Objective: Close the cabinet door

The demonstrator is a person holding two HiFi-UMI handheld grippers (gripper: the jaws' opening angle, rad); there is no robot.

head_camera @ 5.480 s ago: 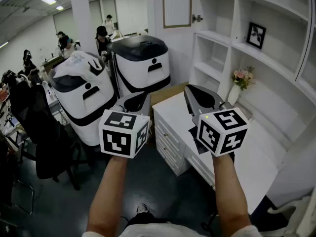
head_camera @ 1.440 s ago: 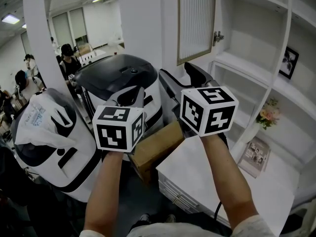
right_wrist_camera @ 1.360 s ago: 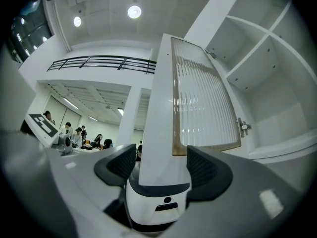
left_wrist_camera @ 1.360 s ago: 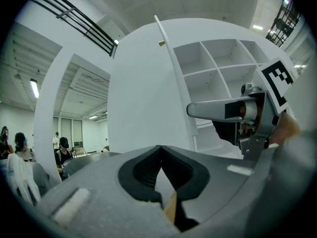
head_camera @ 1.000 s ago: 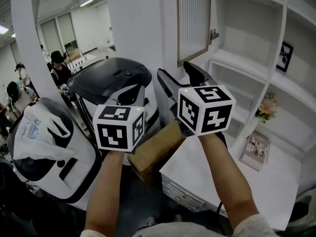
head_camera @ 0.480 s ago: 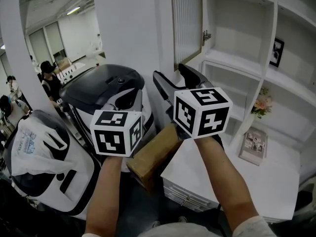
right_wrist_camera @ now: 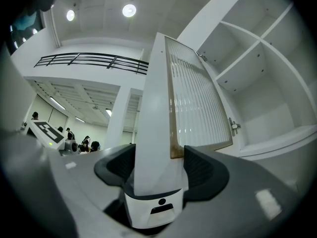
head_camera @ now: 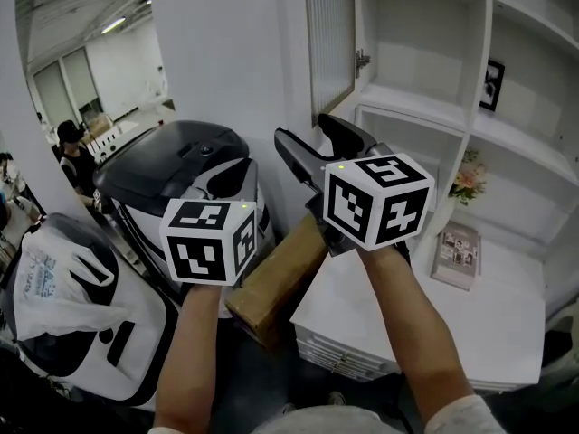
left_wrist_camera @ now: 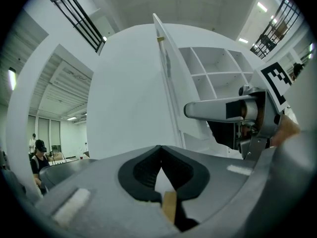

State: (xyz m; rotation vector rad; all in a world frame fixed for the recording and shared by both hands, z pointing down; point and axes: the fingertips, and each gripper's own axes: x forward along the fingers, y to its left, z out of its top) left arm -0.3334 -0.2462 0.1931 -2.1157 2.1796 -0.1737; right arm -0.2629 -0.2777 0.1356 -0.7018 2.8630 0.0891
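Observation:
The cabinet door (head_camera: 330,39), a pale wood frame round ribbed glass, stands swung open at the top of the head view, hinged (head_camera: 362,60) to the white shelf unit. My right gripper (head_camera: 318,141) is open and points up just below the door's lower edge. In the right gripper view the door (right_wrist_camera: 198,103) rises beyond the gap of the open right gripper (right_wrist_camera: 158,167); whether they touch I cannot tell. My left gripper (head_camera: 233,172) is lower and to the left, shut on nothing. The left gripper (left_wrist_camera: 159,155) faces the door's outer edge (left_wrist_camera: 166,73).
A white desk (head_camera: 452,306) with drawers stands below the shelves, with a booklet (head_camera: 455,253) and flowers (head_camera: 469,183) on it. A cardboard box (head_camera: 280,278) leans beside it. Black-and-white machines (head_camera: 181,161) and a plastic bag (head_camera: 54,278) crowd the left. A person (head_camera: 72,147) stands far left.
Both grippers have risen and come closer to the open door. The right gripper's jaws now sit right under its lower edge. The door itself has not swung.

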